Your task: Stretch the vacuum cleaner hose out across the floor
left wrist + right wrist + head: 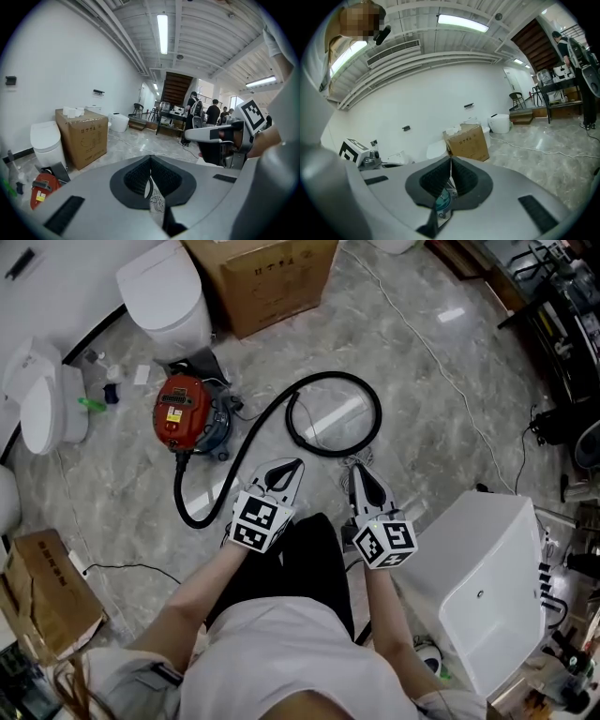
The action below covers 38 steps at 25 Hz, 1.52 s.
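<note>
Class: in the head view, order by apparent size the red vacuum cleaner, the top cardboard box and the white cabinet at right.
1. White cabinet, though nearest the camera.
2. Cardboard box, partly cropped.
3. Red vacuum cleaner.

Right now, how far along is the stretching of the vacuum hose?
Nothing looks done: the hose lies curled in a loop beside the red vacuum cleaner. Nothing is in hand: the left gripper and right gripper are shut, empty. Left: grasp the hose and pull it straight.
</note>
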Motion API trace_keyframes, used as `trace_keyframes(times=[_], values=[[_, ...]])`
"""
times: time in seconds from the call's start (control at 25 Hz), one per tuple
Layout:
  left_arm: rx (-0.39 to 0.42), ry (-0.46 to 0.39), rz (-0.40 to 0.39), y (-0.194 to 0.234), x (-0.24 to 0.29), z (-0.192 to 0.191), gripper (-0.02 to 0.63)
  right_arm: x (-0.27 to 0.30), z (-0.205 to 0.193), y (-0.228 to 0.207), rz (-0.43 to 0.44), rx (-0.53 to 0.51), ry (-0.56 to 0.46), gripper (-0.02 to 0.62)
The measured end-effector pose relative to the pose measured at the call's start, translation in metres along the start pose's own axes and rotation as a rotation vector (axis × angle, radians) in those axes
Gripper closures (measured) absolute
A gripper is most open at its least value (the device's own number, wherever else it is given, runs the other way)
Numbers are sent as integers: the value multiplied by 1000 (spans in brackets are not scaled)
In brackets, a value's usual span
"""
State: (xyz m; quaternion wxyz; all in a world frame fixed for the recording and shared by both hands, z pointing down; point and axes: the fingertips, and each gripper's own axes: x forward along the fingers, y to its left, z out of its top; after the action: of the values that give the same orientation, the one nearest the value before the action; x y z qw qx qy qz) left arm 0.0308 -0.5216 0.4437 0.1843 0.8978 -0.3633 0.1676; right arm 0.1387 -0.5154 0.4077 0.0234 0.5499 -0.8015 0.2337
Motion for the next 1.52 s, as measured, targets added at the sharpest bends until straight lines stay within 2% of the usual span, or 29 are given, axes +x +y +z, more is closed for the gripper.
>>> trace_keyframes(times=[0.2,0.48,0.64,0.84,1.08,1.28,1.52], values=[[7,3,-32,7,21,3,597,19,-3,-19,34,-53,41,578],[3,31,-17,21,62,4,597,56,-6,-60,100,-39,90,578],[-6,53,-26,27,94,-5,596,78,-22,-89,130,-32,114,578],[-16,51,-100,28,137,-21,595,99,-57,-133,116,-23,157,578],[-14,97,-108,53,184,-70,596,129,-109,-174,89,-13,206,578],[-7,145,-102,73,217,-129,597,150,-165,-201,80,7,247,578],[-2,141,-111,95,259,-197,597,180,-239,-227,86,-22,277,578]])
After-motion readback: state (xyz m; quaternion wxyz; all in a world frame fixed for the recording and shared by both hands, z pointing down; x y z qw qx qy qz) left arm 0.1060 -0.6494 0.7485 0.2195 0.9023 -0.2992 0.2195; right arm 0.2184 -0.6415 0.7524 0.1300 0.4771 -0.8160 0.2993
